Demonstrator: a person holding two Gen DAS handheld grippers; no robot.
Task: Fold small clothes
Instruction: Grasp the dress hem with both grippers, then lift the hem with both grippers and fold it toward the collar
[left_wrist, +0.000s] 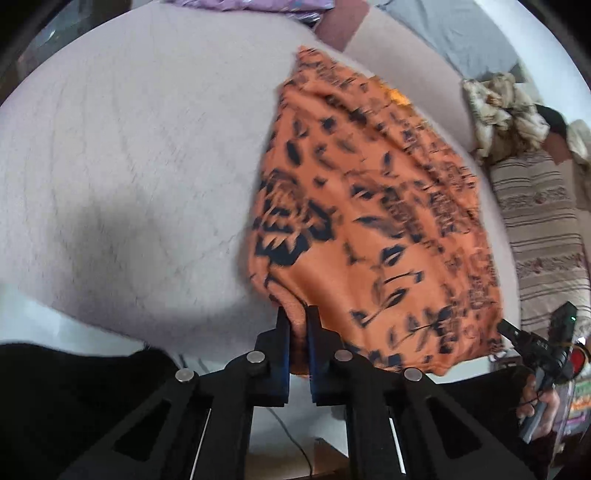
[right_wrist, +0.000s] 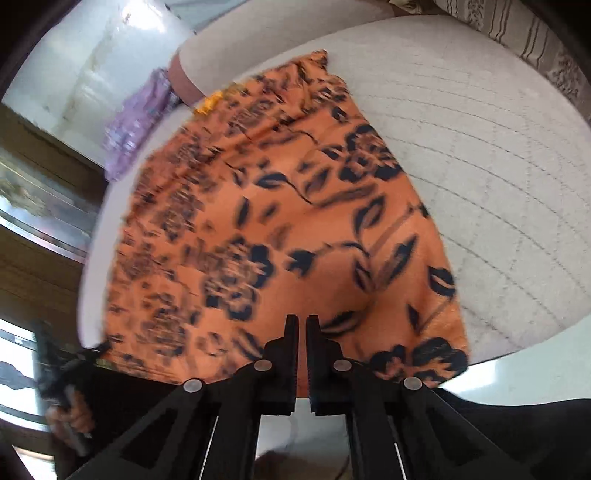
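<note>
From where I sit, the left gripper (left_wrist: 298, 314) has its jaws pressed together on a fold of the near hem of the orange garment (left_wrist: 369, 206), the cloth bunched up between the blue pads. To the left of that grip I see only the pale quilted bed cover (left_wrist: 129, 166), with a soft shadow lying on it. The garment, orange with a dark floral print, spreads from the near edge of the bed away toward its middle, and its picture is smeared by motion. Along the far edge of the bed lies a purple cloth (left_wrist: 251, 5), and farther right a grey pillow (left_wrist: 450, 33). Right of the garment I make out a crumpled cream cloth (left_wrist: 498, 107) and a striped pillow (left_wrist: 539, 236). At the far right of the left view the right gripper (left_wrist: 504, 326) shows small, its tips at the garment's other near corner, with the person's hand (left_wrist: 539, 402) around its handle. In its own view the right gripper (right_wrist: 302, 321) has its jaws pressed together too, nipping the garment's (right_wrist: 295, 206) near edge, though the cloth between them is thin and hard to see.
</note>
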